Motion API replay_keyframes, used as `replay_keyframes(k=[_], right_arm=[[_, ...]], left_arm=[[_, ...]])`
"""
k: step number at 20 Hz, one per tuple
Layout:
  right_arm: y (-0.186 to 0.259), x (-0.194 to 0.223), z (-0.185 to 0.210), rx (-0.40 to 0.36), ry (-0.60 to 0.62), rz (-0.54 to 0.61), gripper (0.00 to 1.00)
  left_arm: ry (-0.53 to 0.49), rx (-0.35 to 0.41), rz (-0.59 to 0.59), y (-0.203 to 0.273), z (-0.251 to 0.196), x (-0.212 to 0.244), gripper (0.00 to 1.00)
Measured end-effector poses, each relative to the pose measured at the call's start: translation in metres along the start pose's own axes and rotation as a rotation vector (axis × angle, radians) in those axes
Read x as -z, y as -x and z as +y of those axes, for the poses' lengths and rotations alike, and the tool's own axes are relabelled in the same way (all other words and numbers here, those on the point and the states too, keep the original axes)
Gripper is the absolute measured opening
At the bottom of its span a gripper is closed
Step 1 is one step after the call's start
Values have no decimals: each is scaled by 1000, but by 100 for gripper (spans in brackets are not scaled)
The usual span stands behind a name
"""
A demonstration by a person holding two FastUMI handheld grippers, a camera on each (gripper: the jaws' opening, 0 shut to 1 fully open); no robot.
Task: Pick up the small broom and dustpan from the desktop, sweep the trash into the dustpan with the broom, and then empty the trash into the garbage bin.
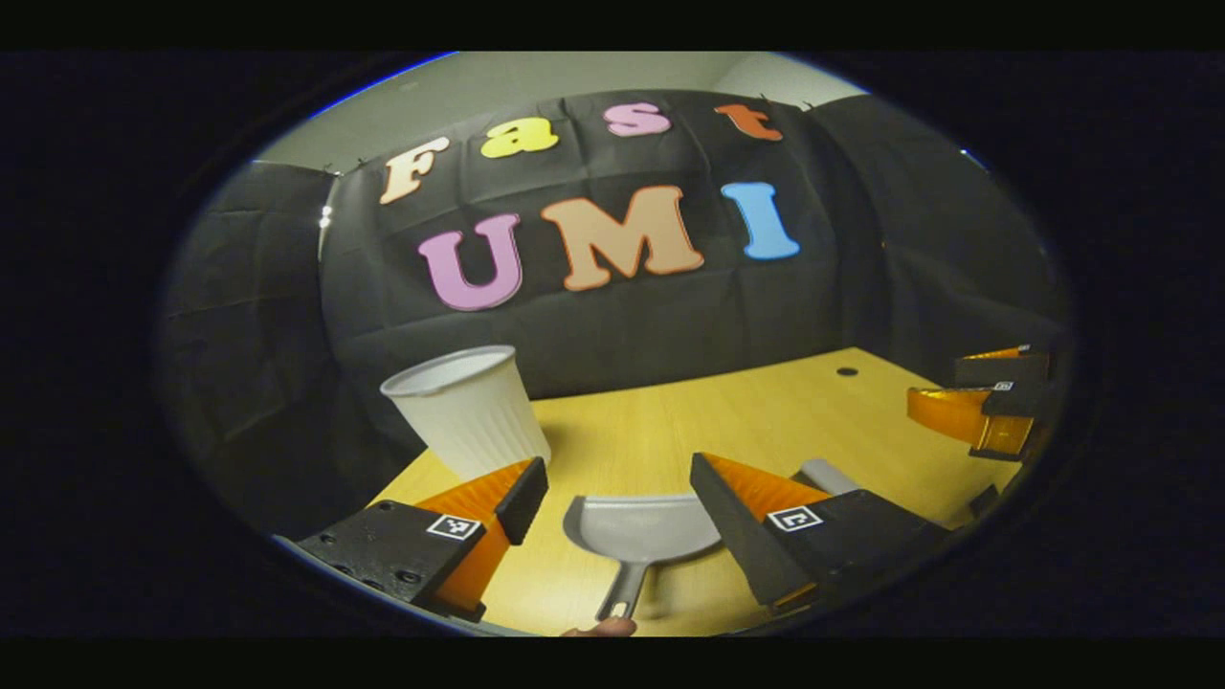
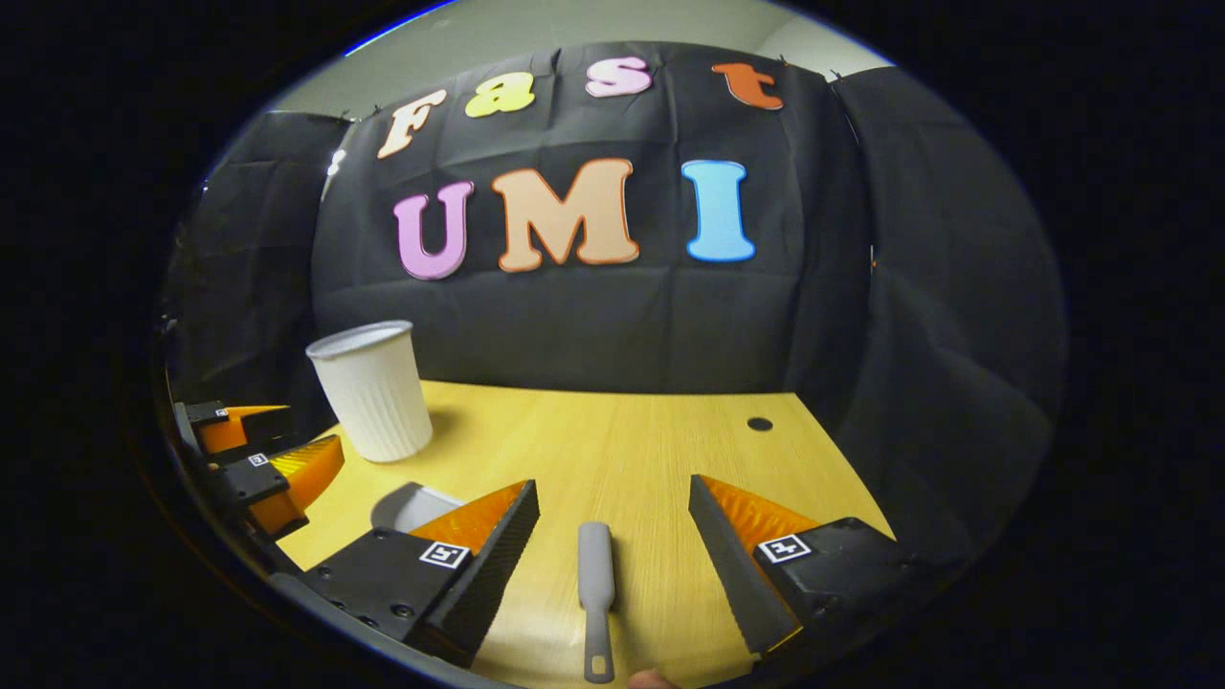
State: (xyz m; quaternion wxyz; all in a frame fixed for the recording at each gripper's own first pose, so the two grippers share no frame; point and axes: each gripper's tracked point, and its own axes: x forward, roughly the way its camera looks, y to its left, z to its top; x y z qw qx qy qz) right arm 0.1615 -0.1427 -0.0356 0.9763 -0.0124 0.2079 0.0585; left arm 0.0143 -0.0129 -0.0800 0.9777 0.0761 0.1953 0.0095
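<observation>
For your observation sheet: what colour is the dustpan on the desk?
Grey. The dustpan shows best in the left gripper view.

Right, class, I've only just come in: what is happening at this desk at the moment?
A person holds a hand-held gripper in each hand over a wooden desk. The left hand-held gripper hangs open above the grey dustpan. The right hand-held gripper hangs open above the small broom, which lies flat with its handle towards the camera. Neither tool is gripped yet. A white ribbed bin stands upright at the desk's far left.
</observation>
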Motion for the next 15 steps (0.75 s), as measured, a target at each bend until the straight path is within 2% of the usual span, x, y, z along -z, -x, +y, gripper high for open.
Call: replay_keyframes(k=[3, 5, 10, 14, 15], right_arm=[[19, -33, 2, -15, -2, -46, 93], [27, -55, 7, -4, 2, -103, 93], [58, -106, 17, 56, -30, -256, 93], [71, -125, 18, 97, -16, -336, 92], [74, -126, 19, 104, -12, -340, 93]], left_arm=[[37, -22, -97, 10, 9, -46, 93], [59, -8, -168, 17, 13, -73, 92], [50, 36, -240, 32, 21, -92, 92], [82, 59, -277, 33, 25, -105, 92], [86, 70, -276, 33, 23, -104, 84]])
